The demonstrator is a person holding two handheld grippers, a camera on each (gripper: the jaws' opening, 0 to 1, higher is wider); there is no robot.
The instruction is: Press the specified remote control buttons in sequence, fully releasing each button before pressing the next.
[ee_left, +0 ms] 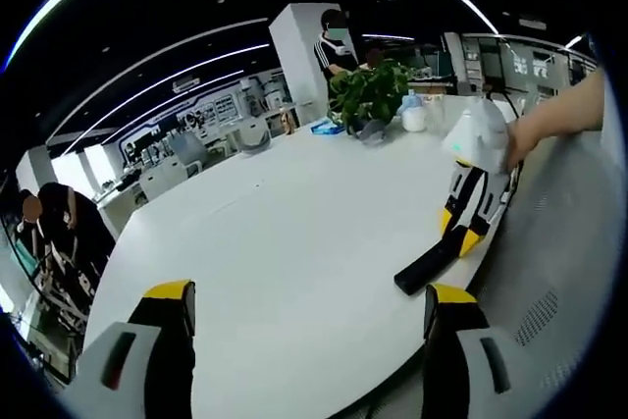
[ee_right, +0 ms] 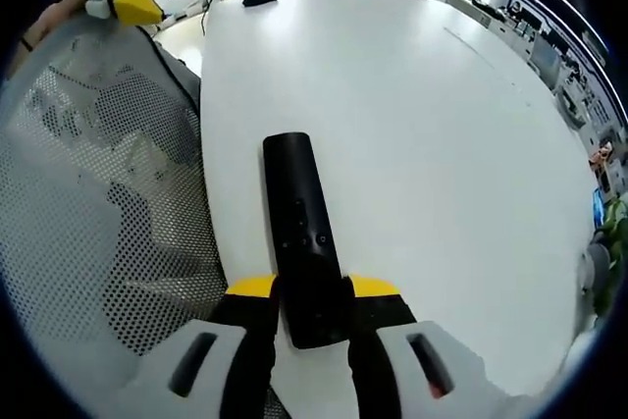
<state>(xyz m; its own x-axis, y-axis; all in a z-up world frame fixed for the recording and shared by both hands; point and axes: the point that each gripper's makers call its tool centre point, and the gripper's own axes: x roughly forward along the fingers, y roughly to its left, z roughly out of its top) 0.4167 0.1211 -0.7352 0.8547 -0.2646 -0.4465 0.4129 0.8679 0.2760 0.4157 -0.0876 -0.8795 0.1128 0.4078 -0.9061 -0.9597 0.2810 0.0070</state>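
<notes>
The remote [ee_right: 302, 233] lies flat near the edge of the white table [ee_right: 412, 125], a black bar with small buttons on top. The right gripper [ee_right: 312, 293] has its yellow-tipped jaws pinching the remote's near end from both sides. In the left gripper view that gripper [ee_left: 469, 231] comes in from the right, held by a hand [ee_left: 530, 134], with the remote [ee_left: 428, 268] at its tips. The left gripper [ee_left: 309, 303] hovers above the table with its jaws spread wide, nothing between them (well apart from the remote). A plant [ee_left: 368, 95] stands at the far edge.
</notes>
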